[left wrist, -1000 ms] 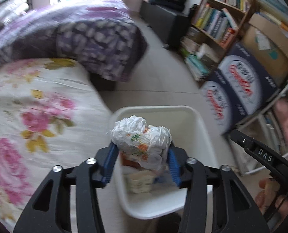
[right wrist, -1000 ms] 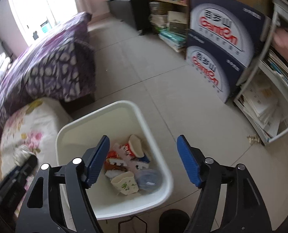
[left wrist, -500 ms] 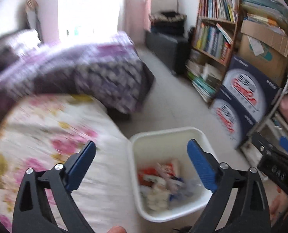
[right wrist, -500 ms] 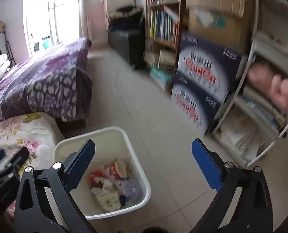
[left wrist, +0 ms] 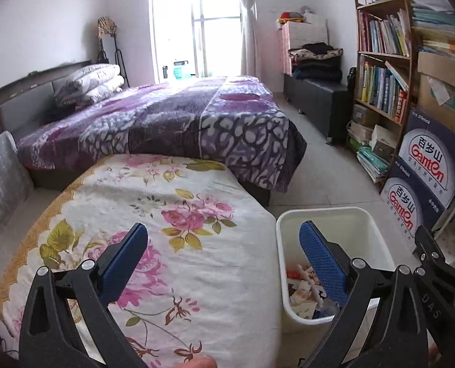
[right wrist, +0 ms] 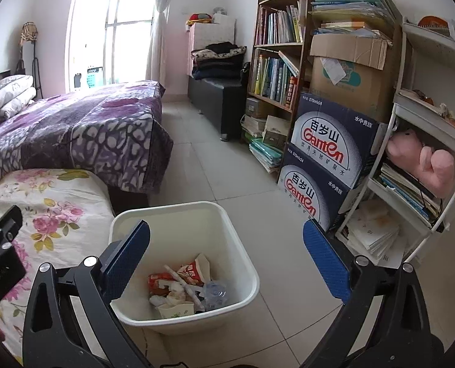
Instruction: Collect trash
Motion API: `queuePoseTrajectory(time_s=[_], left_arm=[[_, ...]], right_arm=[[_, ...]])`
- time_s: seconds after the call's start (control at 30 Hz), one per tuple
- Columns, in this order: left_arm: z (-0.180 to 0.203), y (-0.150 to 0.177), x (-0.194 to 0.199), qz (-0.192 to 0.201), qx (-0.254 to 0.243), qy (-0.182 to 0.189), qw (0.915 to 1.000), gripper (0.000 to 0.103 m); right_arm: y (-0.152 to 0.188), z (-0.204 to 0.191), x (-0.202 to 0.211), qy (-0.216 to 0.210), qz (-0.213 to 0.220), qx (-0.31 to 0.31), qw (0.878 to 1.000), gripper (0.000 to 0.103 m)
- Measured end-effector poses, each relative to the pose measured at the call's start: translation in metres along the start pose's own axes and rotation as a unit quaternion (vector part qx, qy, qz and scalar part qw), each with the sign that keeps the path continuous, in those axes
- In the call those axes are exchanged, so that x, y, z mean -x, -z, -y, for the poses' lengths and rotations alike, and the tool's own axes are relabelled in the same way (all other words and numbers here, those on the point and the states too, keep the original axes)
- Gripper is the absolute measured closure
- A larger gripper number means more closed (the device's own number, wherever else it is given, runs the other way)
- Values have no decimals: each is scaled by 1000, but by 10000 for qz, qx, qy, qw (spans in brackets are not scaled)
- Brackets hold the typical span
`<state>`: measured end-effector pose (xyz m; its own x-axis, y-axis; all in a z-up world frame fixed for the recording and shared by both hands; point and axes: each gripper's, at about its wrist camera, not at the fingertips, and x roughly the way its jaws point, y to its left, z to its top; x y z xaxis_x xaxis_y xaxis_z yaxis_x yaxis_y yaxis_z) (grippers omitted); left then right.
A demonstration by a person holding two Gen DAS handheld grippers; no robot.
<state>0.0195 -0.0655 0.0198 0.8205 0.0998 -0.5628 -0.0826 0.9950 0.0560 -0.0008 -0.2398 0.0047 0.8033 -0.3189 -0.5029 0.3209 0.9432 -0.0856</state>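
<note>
A white plastic bin (right wrist: 178,214) stands on the tiled floor beside a table with a floral cloth (right wrist: 52,202). Inside lies crumpled trash (right wrist: 184,288): wrappers, paper, a cup, a clear plastic piece. The bin also shows in the left wrist view (left wrist: 334,214), low right, with trash (left wrist: 304,288) in it. My left gripper (left wrist: 223,257) is open and empty above the floral cloth (left wrist: 166,214) and the bin's left rim. My right gripper (right wrist: 227,257) is open and empty, raised above the bin.
A bed with a purple blanket (left wrist: 172,116) lies behind the table. Blue water cartons (right wrist: 328,159), a bookshelf (right wrist: 279,61) and a white rack (right wrist: 426,168) line the right wall. A black bench (right wrist: 218,92) stands at the far wall. Tiled floor (right wrist: 215,168) runs between.
My left gripper opened and let the crumpled white bag drop into the bin. Both grippers then rose and tilted up. The left swung left over the table.
</note>
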Motion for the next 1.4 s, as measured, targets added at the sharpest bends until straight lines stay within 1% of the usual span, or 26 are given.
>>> queuePoseTrajectory(time_s=[0.1, 0.27, 0.53, 1.13, 1.4], left_arm=[[-2, 4, 0, -59, -11, 44, 10000, 7], [-8, 7, -5, -218, 109, 179, 9995, 7], [-8, 10, -12, -301, 103, 150, 9994, 7], [-1, 13, -16, -334, -13, 155, 9993, 7], [-2, 13, -15, -319, -24, 153, 9994, 7]], right_arm=[[2, -4, 1, -82, 3, -8, 10000, 7], [3, -7, 2, -180, 4, -48, 9998, 7], [5, -5, -4, -372, -155, -217, 9990, 7], [10, -7, -13, -413, -381, -280, 9980, 7], [9, -6, -14, -413, -402, -281, 9979, 7]])
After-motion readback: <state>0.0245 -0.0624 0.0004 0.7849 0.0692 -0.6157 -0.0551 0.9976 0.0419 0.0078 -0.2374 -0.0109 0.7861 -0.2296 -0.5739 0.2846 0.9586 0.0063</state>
